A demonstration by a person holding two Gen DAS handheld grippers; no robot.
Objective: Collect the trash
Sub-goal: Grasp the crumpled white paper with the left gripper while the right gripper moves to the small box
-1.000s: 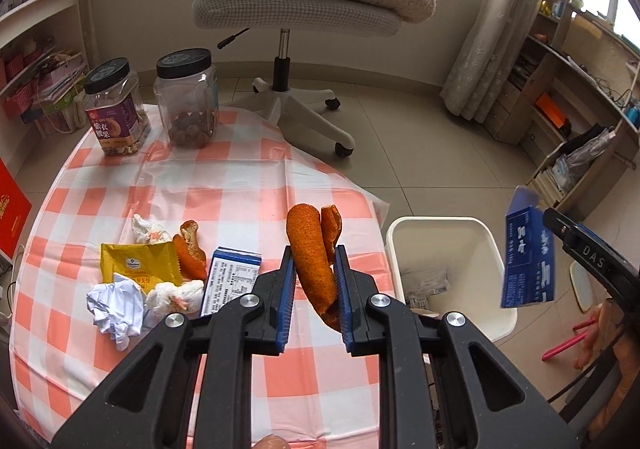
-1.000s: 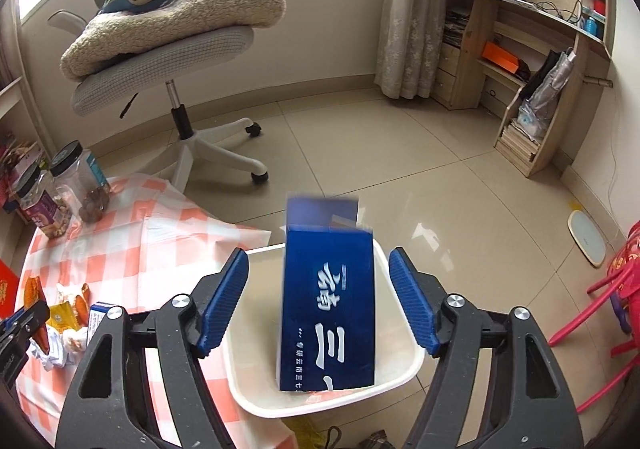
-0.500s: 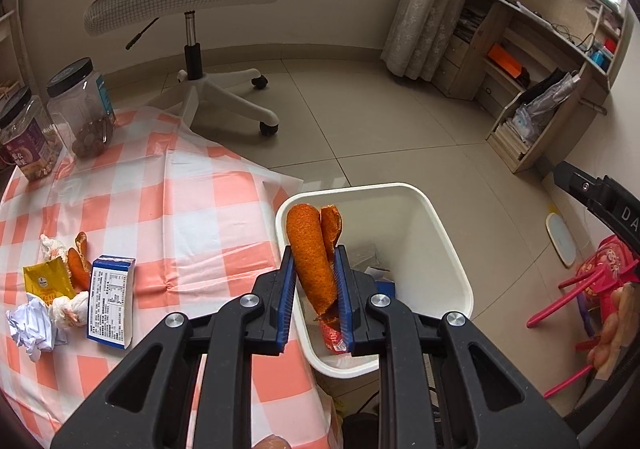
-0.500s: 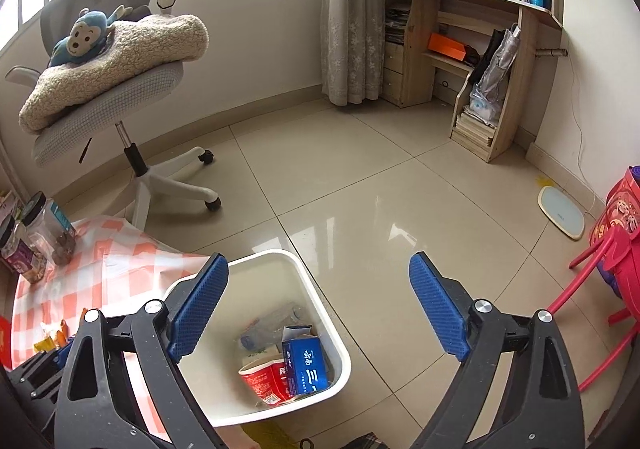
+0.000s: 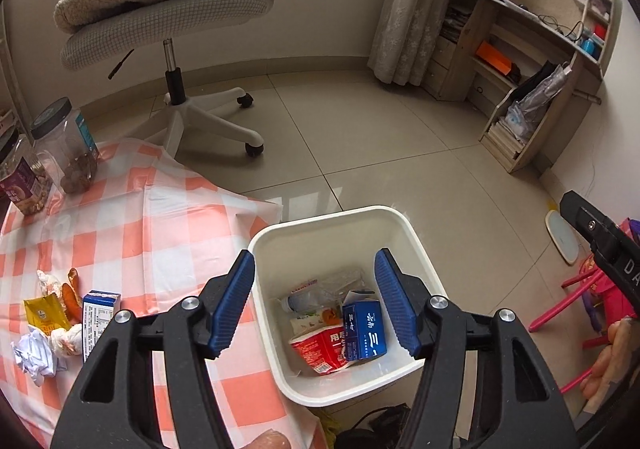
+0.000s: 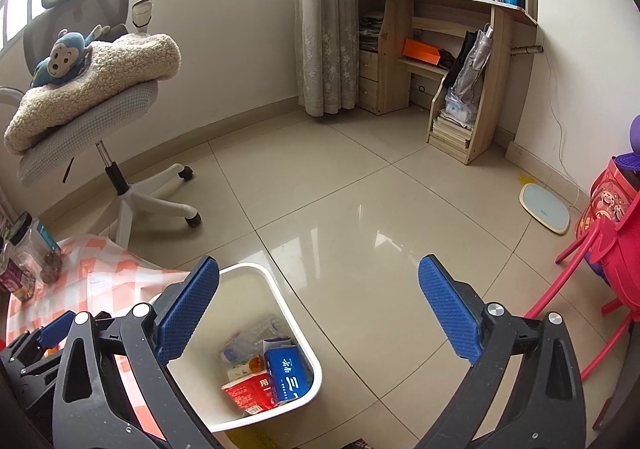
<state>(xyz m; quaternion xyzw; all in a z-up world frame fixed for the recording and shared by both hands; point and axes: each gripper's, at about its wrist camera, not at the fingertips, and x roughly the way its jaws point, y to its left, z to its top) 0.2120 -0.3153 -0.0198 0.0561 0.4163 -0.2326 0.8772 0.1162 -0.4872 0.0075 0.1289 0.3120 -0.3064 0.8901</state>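
Hovering over the white bin (image 5: 416, 245): left gripper (image 5: 314, 301), blue pads apart with nothing between them, its jaws having just been opening. Bin stands on the tiled floor, just beside the edge of the table with the orange-checked cloth (image 5: 132, 225).

Bin contents: blue carton (image 5: 364, 329), leaning upright; red-and-white cup container (image 5: 320, 347) on its side, touching the carton; clear plastic bottle (image 5: 316, 295) behind them; a pale packet with a small orange scrap (image 5: 329, 315) on it.

Right gripper (image 6: 320, 313): pads spread wide, empty, its jaws having just been opening; held over bare floor to the right of the bin, its left pad overlapping the bin's rim in the right wrist view.

Still on the cloth, at the left edge: crumpled white paper (image 5: 34, 355), yellow packet (image 5: 44, 315), orange peel pieces (image 5: 70, 295), white-and-blue box (image 5: 98, 319), wadded tissue (image 5: 66, 341).

Also on the cloth, far corner: two lidded snack jars (image 5: 66, 147).

Behind the table: office chair (image 5: 172, 21) with a fleece blanket and a plush monkey on its seat.
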